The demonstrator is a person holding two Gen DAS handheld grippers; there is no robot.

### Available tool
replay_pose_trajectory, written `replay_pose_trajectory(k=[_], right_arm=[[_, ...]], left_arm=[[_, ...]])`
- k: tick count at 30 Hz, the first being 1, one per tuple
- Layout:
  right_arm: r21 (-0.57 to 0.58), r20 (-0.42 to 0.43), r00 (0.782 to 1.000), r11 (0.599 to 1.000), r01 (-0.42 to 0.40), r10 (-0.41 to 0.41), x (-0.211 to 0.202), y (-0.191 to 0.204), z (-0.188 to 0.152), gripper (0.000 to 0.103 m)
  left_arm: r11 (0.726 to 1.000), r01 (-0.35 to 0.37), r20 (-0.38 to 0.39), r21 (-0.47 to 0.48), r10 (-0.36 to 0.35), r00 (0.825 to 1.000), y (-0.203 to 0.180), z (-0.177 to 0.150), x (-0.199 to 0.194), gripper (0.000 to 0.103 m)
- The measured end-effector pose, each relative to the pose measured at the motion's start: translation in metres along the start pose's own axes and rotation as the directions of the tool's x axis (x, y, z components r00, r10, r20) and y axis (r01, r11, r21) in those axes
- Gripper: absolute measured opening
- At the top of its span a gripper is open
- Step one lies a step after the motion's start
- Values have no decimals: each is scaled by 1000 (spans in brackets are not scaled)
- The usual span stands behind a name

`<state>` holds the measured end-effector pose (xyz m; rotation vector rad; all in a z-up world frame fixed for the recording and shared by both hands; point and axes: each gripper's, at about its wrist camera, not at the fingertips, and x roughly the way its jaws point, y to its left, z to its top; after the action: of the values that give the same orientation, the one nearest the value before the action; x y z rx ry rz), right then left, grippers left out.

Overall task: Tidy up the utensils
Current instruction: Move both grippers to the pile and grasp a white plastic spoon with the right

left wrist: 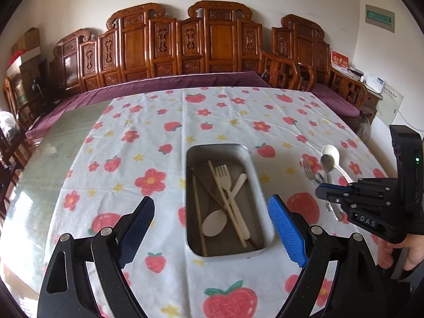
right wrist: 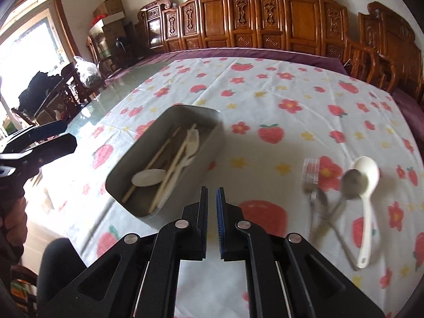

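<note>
- The right gripper [right wrist: 212,198] has its jaws nearly closed, pads almost touching, with nothing between them; it hangs above the cloth-covered desk [right wrist: 265,111], apart from every utensil.
- The loose utensils still to be sorted lie to the right of those jaws in the right wrist view: a white ladle spoon [right wrist: 367,198], a metal spoon [right wrist: 353,184] whose bowl rests in the ladle's bowl, a metal fork [right wrist: 311,175], and a second small metal spoon [right wrist: 320,202] just beside the fork; they overlap in a loose cluster, blurred.
- Their long axes run roughly from far to near in that view, bowls and tines at the far end, handles toward the camera; the ladle's handle lies nearly in line with the gripper's pointing direction, so I judge the jaws would have to open and straddle a handle crosswise.
- The metal tray [right wrist: 169,111] lies to the left of the right jaws, already holding chopsticks [left wrist: 226,202], a pale fork [left wrist: 222,172] and pale spoons.
- The left gripper [left wrist: 212,225] stands with jaws wide open and empty, the tray directly ahead between its two fingers; the cluster lies well off to its right.
- The right hand is plainly the nearer to the cluster; I judge the next pick is its job.
</note>
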<state>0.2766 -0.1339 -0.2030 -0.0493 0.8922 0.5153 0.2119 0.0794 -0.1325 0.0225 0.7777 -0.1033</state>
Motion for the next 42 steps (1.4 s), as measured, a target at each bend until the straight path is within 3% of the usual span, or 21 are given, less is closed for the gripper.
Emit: replay_pose_trajectory(k=[6, 9, 11, 17, 24, 27, 34, 42], right_arm=[[11, 9, 998, 998, 69, -69, -26, -39, -26, 9], [6, 12, 990, 991, 137, -137, -33, -60, -39, 19], [19, 2, 986, 986, 166, -166, -36, -80, -49, 19], [76, -9, 979, 976, 203, -203, -46, -125, -67, 19], [112, -19, 976, 970, 218, -217, -45, -151, -75, 21], [120, -34, 975, 968, 221, -218, -36, -157, -76, 26], [144, -64, 974, 963, 227, -219, -11, -174, -70, 26], [211, -81, 982, 960, 182, -169, 14, -195, -59, 26]], left_arm=[[999, 45, -5, 22, -45, 999, -33, 5, 10, 84], [997, 69, -9, 34, -69, 998, -50, 7, 15, 84], [996, 87, -16, 37, -86, 996, -61, 7, 18, 84], [992, 116, -41, 57, -114, 993, -87, 3, 29, 84], [987, 143, -85, 80, -136, 987, -116, -5, 47, 84], [985, 150, -102, 91, -140, 985, -126, -10, 54, 84], [982, 170, -145, 85, -157, 977, -144, -21, 75, 84], [978, 177, -198, 114, -152, 968, -163, -36, 94, 84]])
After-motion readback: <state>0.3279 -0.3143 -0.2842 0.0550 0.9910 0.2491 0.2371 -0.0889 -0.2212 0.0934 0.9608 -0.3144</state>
